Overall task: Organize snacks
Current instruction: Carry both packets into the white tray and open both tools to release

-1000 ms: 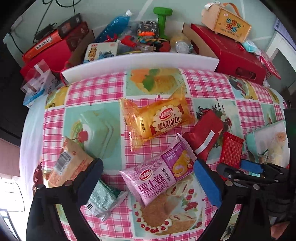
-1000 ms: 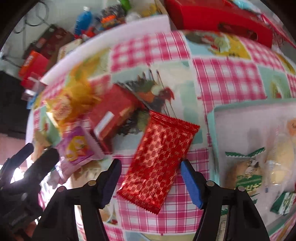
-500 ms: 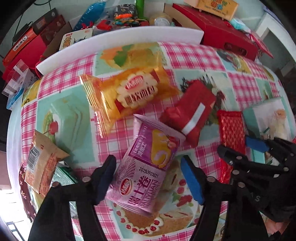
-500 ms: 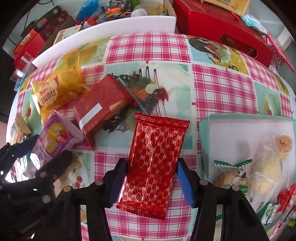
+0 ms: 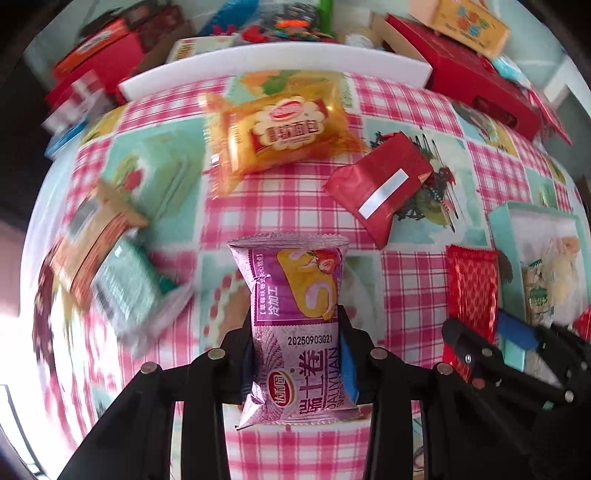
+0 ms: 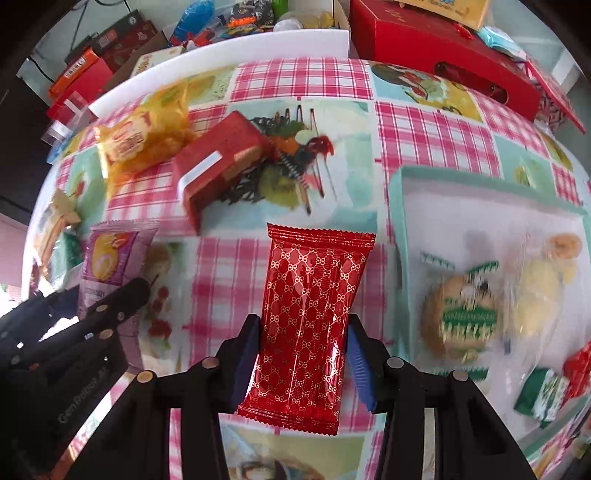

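My left gripper (image 5: 295, 354) is shut on a purple Swiss-roll packet (image 5: 295, 325), its jaws pressing both sides. My right gripper (image 6: 303, 354) is shut on a red patterned wafer packet (image 6: 310, 317), which also shows at the right of the left wrist view (image 5: 472, 291). On the checked tablecloth lie an orange bread packet (image 5: 280, 133), a dark red packet with a white strip (image 5: 380, 181), and a brown and a green packet (image 5: 110, 266) at the left. A mint-rimmed white tray (image 6: 399, 229) at the right holds several wrapped snacks (image 6: 461, 317).
A white foam board (image 5: 273, 62) edges the far side of the table. Behind it stand red boxes (image 5: 476, 81), an orange carton (image 5: 469, 22), a blue bottle and small clutter. The left gripper's arm (image 6: 74, 332) sits close to my right gripper.
Both grippers have closed: the left on the purple packet, now pointing straight ahead between its jaws, the right on the red wafer packet. The left view has swung, blurring its left side.
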Tool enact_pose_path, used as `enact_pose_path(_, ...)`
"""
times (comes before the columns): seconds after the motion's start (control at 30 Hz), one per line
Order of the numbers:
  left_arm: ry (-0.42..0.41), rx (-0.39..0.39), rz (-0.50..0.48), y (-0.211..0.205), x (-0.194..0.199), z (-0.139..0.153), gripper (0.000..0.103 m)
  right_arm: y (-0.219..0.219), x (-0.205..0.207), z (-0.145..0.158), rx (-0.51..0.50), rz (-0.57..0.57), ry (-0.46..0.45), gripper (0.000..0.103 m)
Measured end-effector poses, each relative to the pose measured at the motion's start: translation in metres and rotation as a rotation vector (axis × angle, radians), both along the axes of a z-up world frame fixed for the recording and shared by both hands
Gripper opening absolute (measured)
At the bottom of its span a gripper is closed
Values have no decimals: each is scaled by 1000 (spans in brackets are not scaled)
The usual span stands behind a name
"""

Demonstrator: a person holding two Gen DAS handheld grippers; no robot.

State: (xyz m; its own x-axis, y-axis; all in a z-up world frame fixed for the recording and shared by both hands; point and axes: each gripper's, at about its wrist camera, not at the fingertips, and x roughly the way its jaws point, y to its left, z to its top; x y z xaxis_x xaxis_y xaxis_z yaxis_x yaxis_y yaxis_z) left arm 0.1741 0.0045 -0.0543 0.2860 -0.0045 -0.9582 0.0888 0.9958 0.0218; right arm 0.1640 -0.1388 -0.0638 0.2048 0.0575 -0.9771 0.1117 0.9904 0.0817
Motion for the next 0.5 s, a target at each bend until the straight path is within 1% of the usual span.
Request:
enact_pose_path(0.07,-24,-9,44,2,-16,4,39,-2,-12,3,11,-6,-29,49)
enact_pose_path(0.2,-61,-40,135,2,-51,12,39,-8,-45,14,43,-11,-122,49)
enact_pose_path(0.27,-76,-51,162,1,-63,17,39,-11,-62,21,60,-20,-173,49)
enact_pose_path(0.37,-114,-63,174,-2,-84,29,39,-16,-75,36,66,-35,-239,49)
enact_pose_path(0.4,-100,-70,164,-4,-83,35,39,-17,-81,41,64,-41,-267,49)
enact_pose_path(0.5,-143,-82,160,-13,-87,53,39,-20,-91,61,62,-59,-324,49)
